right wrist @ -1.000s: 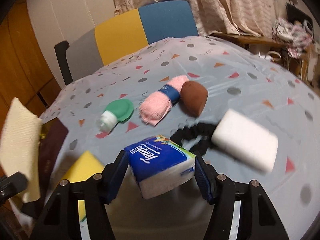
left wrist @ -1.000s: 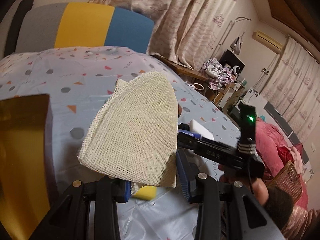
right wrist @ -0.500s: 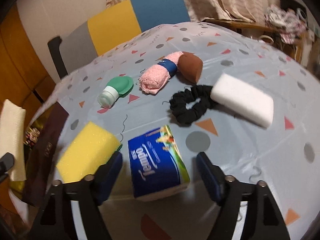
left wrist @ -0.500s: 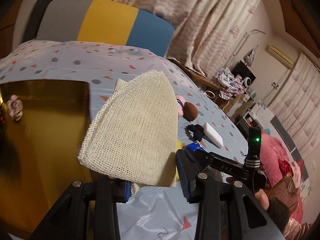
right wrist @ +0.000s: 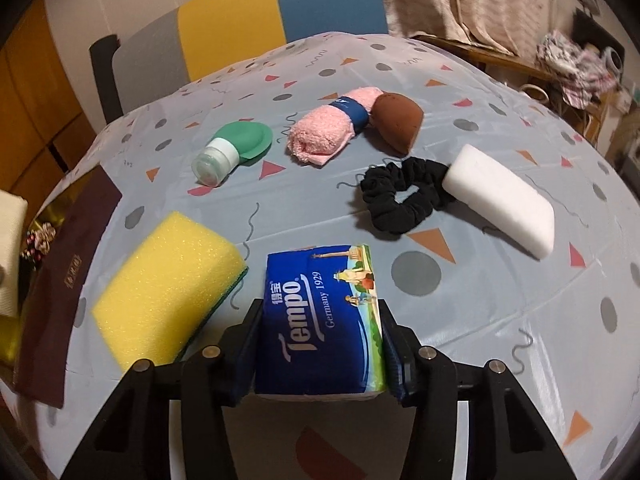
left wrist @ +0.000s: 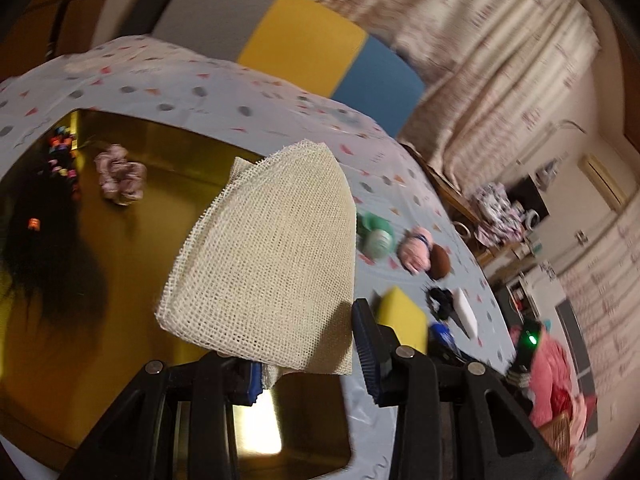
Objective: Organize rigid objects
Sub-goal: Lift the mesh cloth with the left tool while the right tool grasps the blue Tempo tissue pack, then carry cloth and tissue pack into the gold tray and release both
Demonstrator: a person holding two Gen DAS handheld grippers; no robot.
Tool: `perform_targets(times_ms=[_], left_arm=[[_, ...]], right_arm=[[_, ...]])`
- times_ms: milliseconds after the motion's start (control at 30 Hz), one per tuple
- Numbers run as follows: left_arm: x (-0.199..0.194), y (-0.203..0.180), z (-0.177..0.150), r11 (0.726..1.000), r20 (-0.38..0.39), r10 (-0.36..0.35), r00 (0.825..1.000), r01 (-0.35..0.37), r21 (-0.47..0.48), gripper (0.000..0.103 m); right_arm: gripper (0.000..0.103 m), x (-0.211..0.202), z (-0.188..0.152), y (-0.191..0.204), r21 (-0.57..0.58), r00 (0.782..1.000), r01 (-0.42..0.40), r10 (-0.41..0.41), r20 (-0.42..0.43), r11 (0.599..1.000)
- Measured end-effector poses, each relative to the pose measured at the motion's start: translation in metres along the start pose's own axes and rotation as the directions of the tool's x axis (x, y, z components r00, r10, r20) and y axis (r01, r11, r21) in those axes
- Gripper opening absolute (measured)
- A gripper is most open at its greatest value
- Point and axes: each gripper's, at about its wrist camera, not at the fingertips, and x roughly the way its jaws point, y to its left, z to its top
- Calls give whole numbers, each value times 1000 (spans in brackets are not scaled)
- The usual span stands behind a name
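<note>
Overall, one round table (right wrist: 500,320), draped in a smooth pale-blue cloth printed with grey dots, red and orange triangles and squiggles; a padded chair (right wrist: 280,12) in grey, yellow and blue panels stands at its far edge.

Gold box (left wrist: 168,184): large, shiny, rectangular, open-topped, at the table's left edge. Inside lie a pink ruffled scrunchie (left wrist: 120,178), some small bright clips and a mass of dark hair-like strands; its maroon lid (right wrist: 60,280) lies flat alongside.

Mesh cloth (left wrist: 272,268): cream, coarse open weave, folded to a rounded wedge. The left gripper (left wrist: 308,352) is clenched on its lower corner and holds it up over the gold box.

Yellow sponge (right wrist: 168,284): porous rectangular block with a thin green backing, lying near the table's near-left edge, just beside the tissue pack.

White block (right wrist: 504,204): smooth, matte, rounded oblong, towards the right edge, one end touching the black scrunchie (right wrist: 404,196), a gathered fabric ring.

Tissue pack (right wrist: 320,320): glossy blue plastic wrap, printed "Tempo", soft-sided rectangle, resting on the table near its front edge. The right gripper (right wrist: 320,352) is closing on it, blue pads against both long sides.

Pink towel (right wrist: 336,128): fluffy, rolled, bound with a blue band, near the table's middle, touching the brown sponge (right wrist: 396,120), a matte teardrop shape.

Green bottle (right wrist: 236,152): soft silicone, flattened body, white collar and clear cap, lying on its side left of the towel.
</note>
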Motion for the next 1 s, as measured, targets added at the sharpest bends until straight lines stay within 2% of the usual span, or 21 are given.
perform_targets(times_ms=[167,233,367,400,500,600,767,1000], left_arm=[[13,27,22,994,-35,34,999,-37,-101,40],[21,40,32,987,-44,42,998,-48,-152,51],[37,54,48,975,-60,92,994,-102,-195,62],[38,56,50,973,-63,106,992,-117,-201,68],[33,59,50,970,-57,115,992,-125,-210,71],[19,55,44,975,-29,114,993,-117,-187,71],[-7,40,29,991,11,111,994,-110,-70,71],[-29,25,1,991,-2,93,996,-92,93,71]], right_arm=[[52,-7,-4,-5,71,1000,-20,20,2,997],[52,-11,-7,-5,96,999,-32,32,2,995],[52,-19,-12,0,106,999,-44,43,10,993],[52,-21,-13,2,104,999,-44,43,12,994],[52,-25,-14,5,98,999,-40,38,19,994],[52,-31,-13,5,110,999,-45,42,31,993],[52,-40,-6,9,121,997,-60,53,60,991],[52,-54,2,25,140,992,-110,100,78,984]])
